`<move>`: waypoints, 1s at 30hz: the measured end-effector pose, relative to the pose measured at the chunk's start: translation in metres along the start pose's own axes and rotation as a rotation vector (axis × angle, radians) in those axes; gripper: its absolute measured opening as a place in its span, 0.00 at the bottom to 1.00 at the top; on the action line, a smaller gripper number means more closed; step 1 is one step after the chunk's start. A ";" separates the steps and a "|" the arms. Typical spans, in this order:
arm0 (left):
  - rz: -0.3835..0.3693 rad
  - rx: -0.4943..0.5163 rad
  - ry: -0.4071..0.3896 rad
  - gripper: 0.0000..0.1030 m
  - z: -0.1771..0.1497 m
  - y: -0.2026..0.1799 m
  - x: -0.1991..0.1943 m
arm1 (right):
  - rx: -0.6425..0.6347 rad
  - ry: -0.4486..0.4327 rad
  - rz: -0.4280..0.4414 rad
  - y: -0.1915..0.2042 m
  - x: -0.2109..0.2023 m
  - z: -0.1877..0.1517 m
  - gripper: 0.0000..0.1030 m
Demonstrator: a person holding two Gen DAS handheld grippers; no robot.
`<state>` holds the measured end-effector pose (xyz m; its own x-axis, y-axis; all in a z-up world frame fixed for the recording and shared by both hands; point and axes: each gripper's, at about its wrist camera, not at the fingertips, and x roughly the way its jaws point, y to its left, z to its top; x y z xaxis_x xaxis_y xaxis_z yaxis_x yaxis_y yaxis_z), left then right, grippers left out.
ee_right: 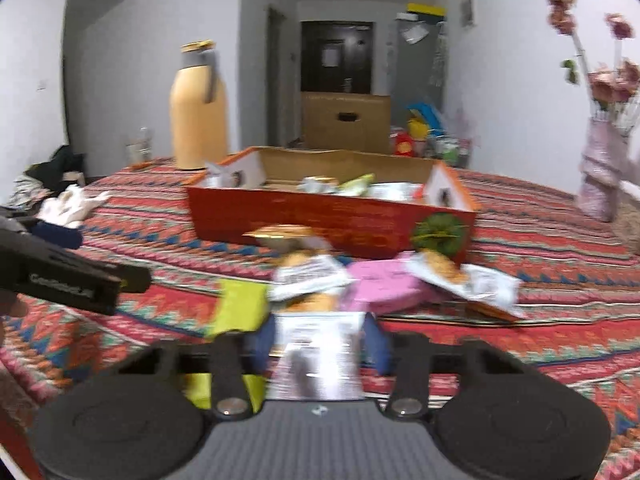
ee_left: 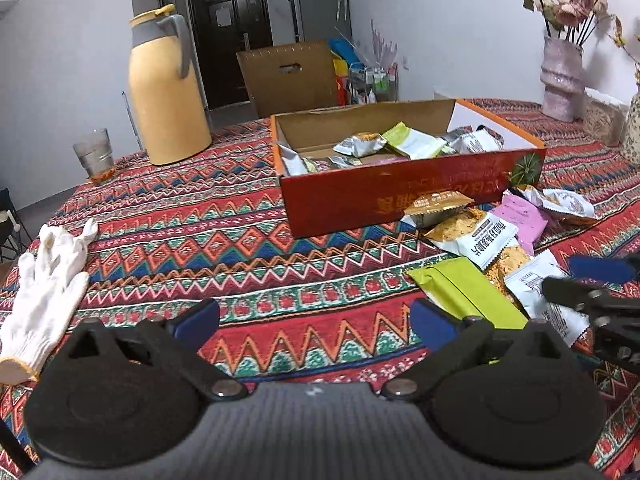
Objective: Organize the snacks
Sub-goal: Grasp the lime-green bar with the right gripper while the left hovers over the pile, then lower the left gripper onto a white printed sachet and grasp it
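Nearest the left wrist camera, the left claw (ee_left: 314, 320) stands spread wide with nothing between its blue pads, over bare patterned cloth near the front edge of the tabletop (ee_left: 224, 216). At the left edge lie white gloves (ee_left: 48, 280); beyond them, toward the far left corner, stand a glass (ee_left: 95, 155) and a yellow thermos (ee_left: 166, 88). Toward the far edge sits the red box (ee_left: 400, 196), open-topped and already holding several packets. Just in front of its right end lies the loose pile of snacks (ee_left: 480, 240), a green packet (ee_left: 464, 292) closest. At the right, the right claw (ee_right: 318, 344) is clamped on a white packet (ee_right: 316, 360) from that pile. The step in hand looks like a pick-up; next, that packet probably needs lifting clear, carrying over the box wall and releasing inside.
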<state>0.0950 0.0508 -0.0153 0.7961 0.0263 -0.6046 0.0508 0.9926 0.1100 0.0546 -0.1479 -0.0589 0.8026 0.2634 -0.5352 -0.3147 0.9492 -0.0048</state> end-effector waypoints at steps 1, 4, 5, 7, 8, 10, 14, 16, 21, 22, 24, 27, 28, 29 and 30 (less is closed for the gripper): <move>0.000 -0.008 -0.001 1.00 -0.001 0.003 -0.002 | -0.012 0.008 0.008 0.007 0.003 0.001 0.29; -0.008 -0.036 0.001 1.00 -0.004 0.012 -0.003 | -0.030 0.030 0.030 0.023 0.010 0.002 0.30; -0.009 -0.045 0.003 1.00 -0.005 0.014 -0.003 | -0.035 0.038 0.034 0.027 0.012 0.002 0.32; -0.013 -0.063 0.011 1.00 -0.007 0.018 -0.001 | -0.042 0.057 0.034 0.032 0.018 0.003 0.32; -0.016 -0.071 0.014 1.00 -0.007 0.019 -0.001 | -0.042 0.066 0.035 0.034 0.021 0.003 0.32; -0.025 -0.089 0.019 1.00 -0.009 0.022 0.000 | -0.044 0.080 0.040 0.038 0.027 0.004 0.33; -0.029 -0.099 0.025 1.00 -0.011 0.025 0.000 | -0.057 0.115 0.031 0.043 0.038 0.004 0.35; -0.032 -0.098 0.029 1.00 -0.012 0.025 0.000 | -0.060 0.136 0.030 0.046 0.044 0.002 0.36; -0.032 -0.108 0.042 1.00 -0.013 0.026 0.002 | -0.064 0.145 0.023 0.050 0.046 0.001 0.35; -0.033 -0.114 0.042 1.00 -0.013 0.027 0.002 | -0.063 0.144 0.024 0.050 0.046 0.001 0.34; -0.035 -0.122 0.040 1.00 -0.013 0.028 0.001 | -0.058 0.134 0.033 0.049 0.043 0.002 0.33; -0.034 -0.131 0.038 1.00 -0.011 0.029 -0.002 | -0.061 0.102 0.038 0.049 0.035 0.005 0.33; -0.032 -0.133 0.037 1.00 -0.010 0.029 -0.002 | -0.065 0.092 0.039 0.049 0.032 0.007 0.33; -0.031 -0.135 0.036 1.00 -0.009 0.029 -0.003 | -0.068 0.084 0.039 0.049 0.030 0.008 0.33; -0.029 -0.137 0.036 1.00 -0.008 0.029 -0.004 | -0.067 0.074 0.039 0.048 0.027 0.009 0.33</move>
<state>0.0885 0.0801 -0.0158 0.7730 -0.0010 -0.6344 -0.0112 0.9998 -0.0153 0.0652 -0.0934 -0.0660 0.7503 0.2846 -0.5967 -0.3807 0.9239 -0.0380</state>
